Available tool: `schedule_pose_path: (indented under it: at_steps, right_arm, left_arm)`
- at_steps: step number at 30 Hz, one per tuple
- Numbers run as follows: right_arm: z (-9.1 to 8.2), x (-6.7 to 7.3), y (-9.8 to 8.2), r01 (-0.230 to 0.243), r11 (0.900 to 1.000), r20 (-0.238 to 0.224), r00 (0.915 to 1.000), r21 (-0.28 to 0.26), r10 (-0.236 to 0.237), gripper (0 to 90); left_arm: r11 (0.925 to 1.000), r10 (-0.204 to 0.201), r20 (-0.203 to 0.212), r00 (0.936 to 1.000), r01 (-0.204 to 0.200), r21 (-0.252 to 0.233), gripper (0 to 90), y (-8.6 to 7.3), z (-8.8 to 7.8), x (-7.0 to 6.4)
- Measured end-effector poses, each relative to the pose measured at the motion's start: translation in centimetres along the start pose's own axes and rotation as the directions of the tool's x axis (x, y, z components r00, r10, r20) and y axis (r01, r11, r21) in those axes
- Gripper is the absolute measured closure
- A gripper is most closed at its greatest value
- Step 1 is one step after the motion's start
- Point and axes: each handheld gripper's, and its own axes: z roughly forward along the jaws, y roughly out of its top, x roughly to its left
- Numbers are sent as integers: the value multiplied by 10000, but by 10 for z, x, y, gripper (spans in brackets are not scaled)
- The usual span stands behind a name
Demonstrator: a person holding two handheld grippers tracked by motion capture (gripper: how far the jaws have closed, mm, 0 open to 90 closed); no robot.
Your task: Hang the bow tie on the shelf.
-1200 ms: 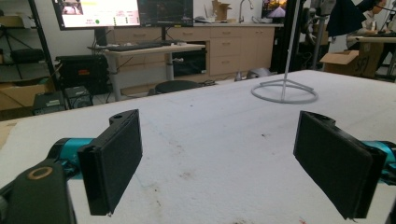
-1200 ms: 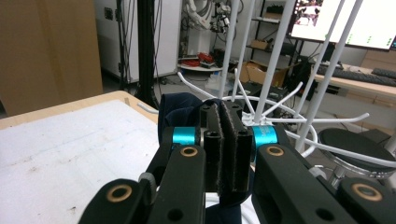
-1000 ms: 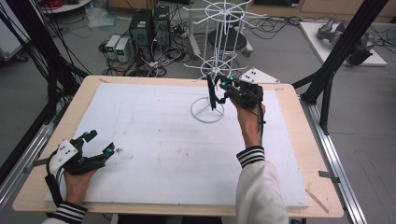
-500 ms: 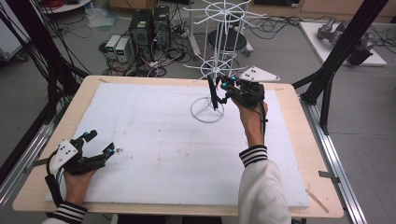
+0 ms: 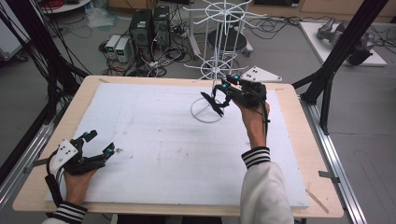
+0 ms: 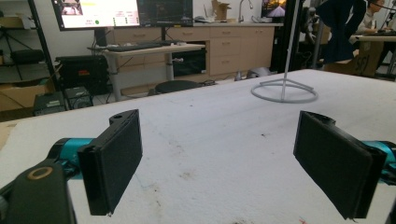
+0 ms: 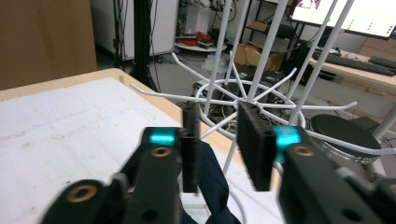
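Note:
A white wire rack (image 5: 219,42) stands on its ring base (image 5: 207,112) at the far middle of the white foam board (image 5: 163,140). My right gripper (image 5: 218,94) sits level at the rack's lower hooks. Its jaws have just been opening. In the right gripper view the right gripper (image 7: 219,140) shows a gap between the pads, and a dark navy cloth (image 7: 212,182) hangs below them, touched by neither pad. From above, the cloth (image 5: 212,105) dangles beside the rack's pole. My left gripper (image 5: 100,142) rests at the board's near left, wide open and empty (image 6: 217,163).
Computer cases (image 5: 149,25) and tangled cables lie on the floor behind the table. Black frame posts (image 5: 336,60) rise at the right and left. A round stool (image 5: 226,39) stands behind the rack. The rack's base (image 6: 284,91) is far ahead of the left gripper.
The right gripper's jaws have parted beside the rack, with the dark cloth still hanging there. Both hands stay where they were.

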Motion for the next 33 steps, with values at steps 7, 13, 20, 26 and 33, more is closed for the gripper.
schedule_pose_path:
  at_steps: [7,13,20,26,33]
  right_arm:
    - [-8,9,4,-198,9997,87,9998,-116,199,319]
    - [-32,13,-1,-514,9972,270,9982,-542,529,171]
    - [-71,17,-27,-593,9938,506,9966,-938,643,133]
    - [-109,24,-63,-726,9886,809,9932,-1319,837,130]
    - [-132,39,-122,-1125,9756,1102,9847,-1884,1348,122]
  left_arm:
    - [10000,-42,-67,10000,42,-32,158,0,0,0]
    - [10000,-18,-91,10000,19,82,158,0,1,0]
    - [10000,-17,-73,10000,17,-39,158,0,0,-1]
    - [10000,-29,-105,9999,28,-42,158,0,-1,0]
    - [9999,14,-193,9998,-17,-146,158,-1,-2,-1]
